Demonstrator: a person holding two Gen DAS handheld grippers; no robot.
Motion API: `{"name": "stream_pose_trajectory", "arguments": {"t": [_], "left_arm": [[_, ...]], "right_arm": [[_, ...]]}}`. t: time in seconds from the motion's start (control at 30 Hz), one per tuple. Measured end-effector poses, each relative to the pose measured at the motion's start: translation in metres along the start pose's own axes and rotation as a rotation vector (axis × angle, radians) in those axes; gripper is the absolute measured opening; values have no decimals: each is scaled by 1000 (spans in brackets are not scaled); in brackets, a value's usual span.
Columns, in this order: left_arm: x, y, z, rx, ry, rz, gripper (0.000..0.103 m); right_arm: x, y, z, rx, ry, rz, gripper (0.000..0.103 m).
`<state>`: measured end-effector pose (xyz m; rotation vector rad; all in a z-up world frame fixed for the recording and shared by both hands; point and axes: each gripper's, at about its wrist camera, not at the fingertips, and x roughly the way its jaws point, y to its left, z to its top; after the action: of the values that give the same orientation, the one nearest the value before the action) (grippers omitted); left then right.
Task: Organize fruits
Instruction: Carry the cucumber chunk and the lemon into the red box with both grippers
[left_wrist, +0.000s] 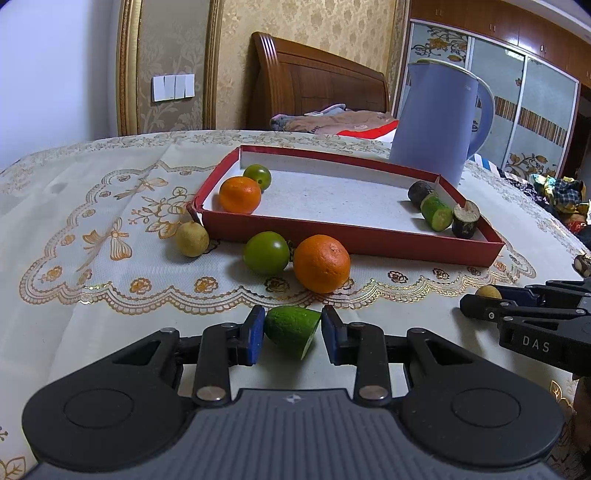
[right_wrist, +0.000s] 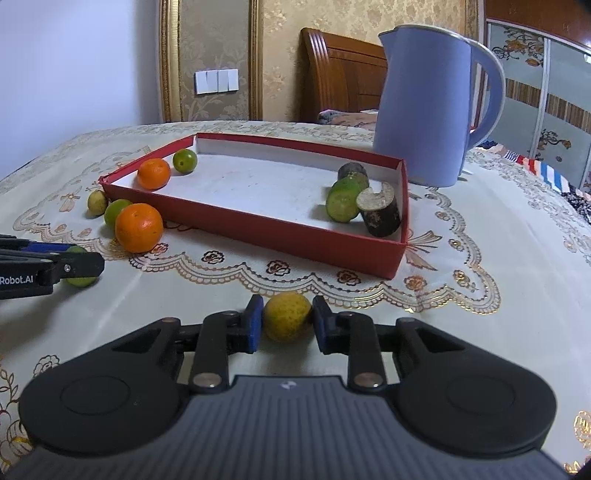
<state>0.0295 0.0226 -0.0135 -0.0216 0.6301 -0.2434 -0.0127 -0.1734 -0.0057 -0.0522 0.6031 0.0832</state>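
Left wrist view: left hand-held gripper (left_wrist: 292, 329) clamps a cut green fruit piece (left_wrist: 291, 329) before the red tray (left_wrist: 354, 240). Right hand-held gripper (right_wrist: 288, 319) grips a yellow fruit (right_wrist: 287, 316) before that tray.

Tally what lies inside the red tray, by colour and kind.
Orange fruit: 1
Green round fruit: 1
Green cut piece: 1
Dark cut pieces: 2
Total: 5

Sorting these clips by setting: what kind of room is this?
Most likely a home bedroom. A wooden headboard with bedding stands behind the cloth-covered table, and a sliding-door wardrobe fills the right wall.
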Motion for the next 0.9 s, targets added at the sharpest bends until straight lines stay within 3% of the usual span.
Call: {"name": "stream_pose_trajectory", "arguments": {"t": [0.37,0.9], "left_arm": [[-11,-2,4,-18,-59,26,33],[-12,-13,18,14,-84,47,33]], "right_arm": [[-17,-2,-1,18,-97,-55,26],[-22,3,9,12,-127,-52,26]]}}
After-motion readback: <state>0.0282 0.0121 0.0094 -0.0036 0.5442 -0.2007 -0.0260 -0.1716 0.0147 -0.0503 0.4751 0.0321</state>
